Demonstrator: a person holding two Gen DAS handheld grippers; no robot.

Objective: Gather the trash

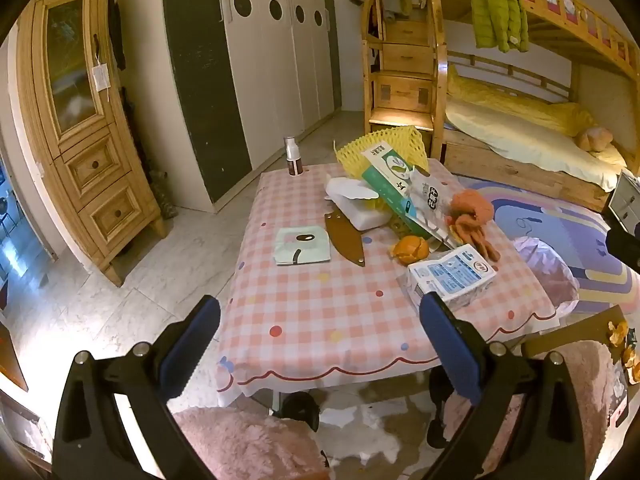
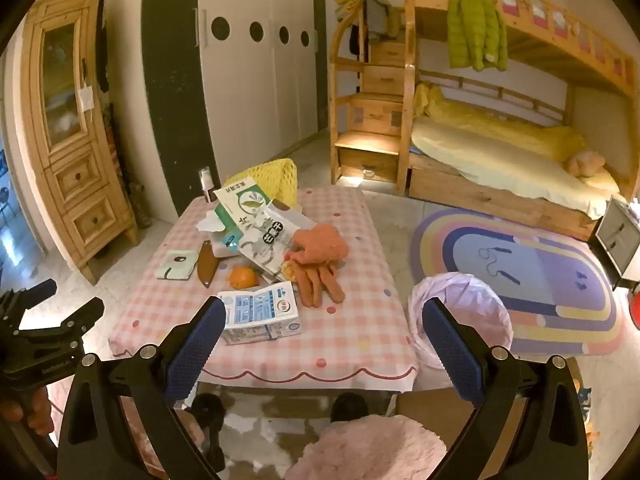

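Observation:
A table with a pink checked cloth (image 1: pixel 320 300) (image 2: pixel 352 336) carries litter: a white and blue milk carton (image 1: pixel 452 274) (image 2: pixel 260 312), orange peel (image 1: pixel 410 249) (image 2: pixel 243 277), a green and white box (image 1: pixel 390 184) (image 2: pixel 240 210), a printed snack bag (image 1: pixel 430 200) (image 2: pixel 268 244), yellow foam net (image 1: pixel 384 146) (image 2: pixel 272 176) and crumpled white tissue (image 1: pixel 348 190). A bin lined with a pale pink bag (image 1: pixel 548 268) (image 2: pixel 464 312) stands right of the table. My left gripper (image 1: pixel 320 340) and right gripper (image 2: pixel 324 344) are both open and empty, above the table's near edge.
An orange octopus plush (image 1: pixel 472 216) (image 2: pixel 320 256), a brown knife sheath (image 1: pixel 346 238) (image 2: pixel 207 264), a mint notebook (image 1: pixel 303 245) (image 2: pixel 178 265) and a small bottle (image 1: pixel 294 156) (image 2: pixel 206 184) lie on the table. Pink fluffy seats (image 1: pixel 248 440) (image 2: pixel 372 448) sit below. Wardrobe, bunk bed and rug surround.

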